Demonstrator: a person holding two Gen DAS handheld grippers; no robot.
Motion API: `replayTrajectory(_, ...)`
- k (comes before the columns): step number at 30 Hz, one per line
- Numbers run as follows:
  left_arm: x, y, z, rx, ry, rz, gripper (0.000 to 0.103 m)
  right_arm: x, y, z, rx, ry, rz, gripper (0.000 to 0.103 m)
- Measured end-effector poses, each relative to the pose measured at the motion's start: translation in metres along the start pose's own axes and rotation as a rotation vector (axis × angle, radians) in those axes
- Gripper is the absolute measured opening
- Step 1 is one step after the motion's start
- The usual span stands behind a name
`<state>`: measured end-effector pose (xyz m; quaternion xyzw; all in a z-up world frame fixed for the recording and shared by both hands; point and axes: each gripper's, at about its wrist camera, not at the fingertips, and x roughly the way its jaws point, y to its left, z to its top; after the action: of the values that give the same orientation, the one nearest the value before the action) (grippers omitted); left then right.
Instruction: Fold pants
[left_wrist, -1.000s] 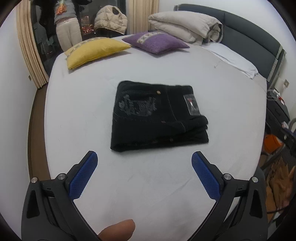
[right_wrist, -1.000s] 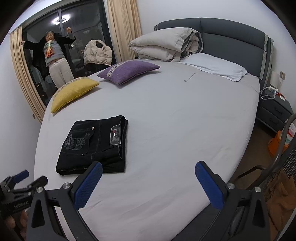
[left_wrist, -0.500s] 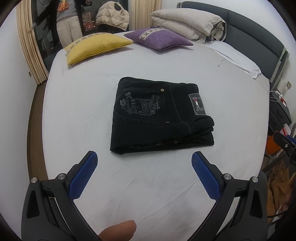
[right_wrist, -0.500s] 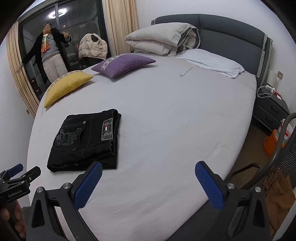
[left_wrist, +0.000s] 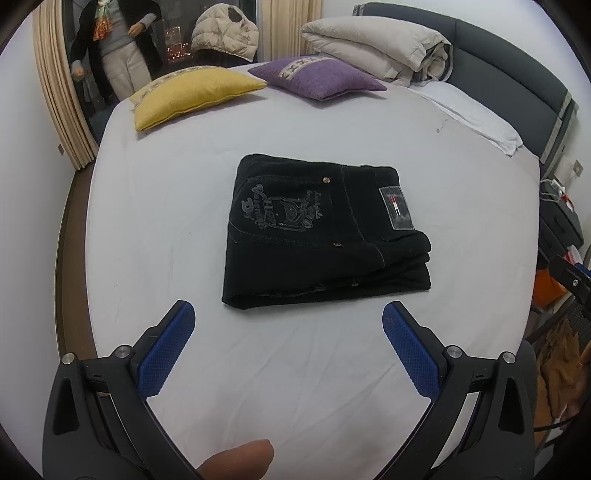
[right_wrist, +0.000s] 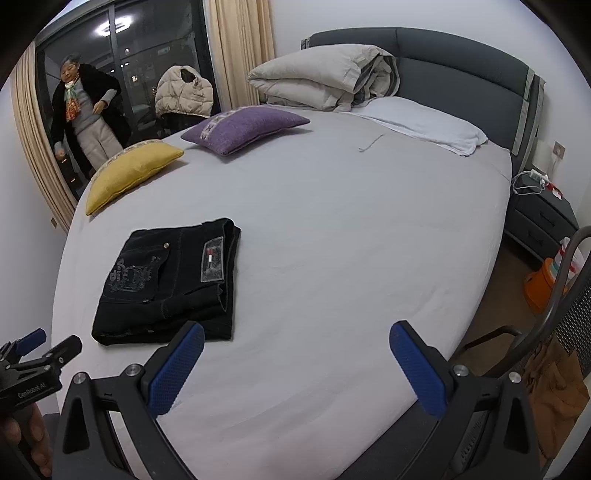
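Pants (left_wrist: 325, 236): black matt denim, pale stitching, metal rivets. Bed (left_wrist: 295, 369) sheet beneath the claw: smooth pale cloth. Fingertips (left_wrist: 166, 354): blue textured plastic.

Folded pants (left_wrist: 325, 236) lie on bed (left_wrist: 147, 221); left claw (left_wrist: 288, 328) spread wide.

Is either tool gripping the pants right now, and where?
Nothing is held. The left tool and the right tool are both open, clear of the folded pants.

Black pants (left_wrist: 325, 236) with a grey crest print and a grey patch lie on a pale grey bed (left_wrist: 155, 229) beside a yellow cushion (left_wrist: 192, 96), a purple cushion (left_wrist: 317, 75) and blue-padded tongs (left_wrist: 288, 321).
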<state>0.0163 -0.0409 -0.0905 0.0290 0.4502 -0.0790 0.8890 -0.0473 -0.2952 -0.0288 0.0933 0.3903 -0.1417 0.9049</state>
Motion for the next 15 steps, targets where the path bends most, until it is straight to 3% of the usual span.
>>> replayTrajectory(15,-0.023,0.023,0.019,-0.031,-0.047,0.062,0.103,-0.009,0.043,0.028,-0.063,-0.004,0.054,0.103)
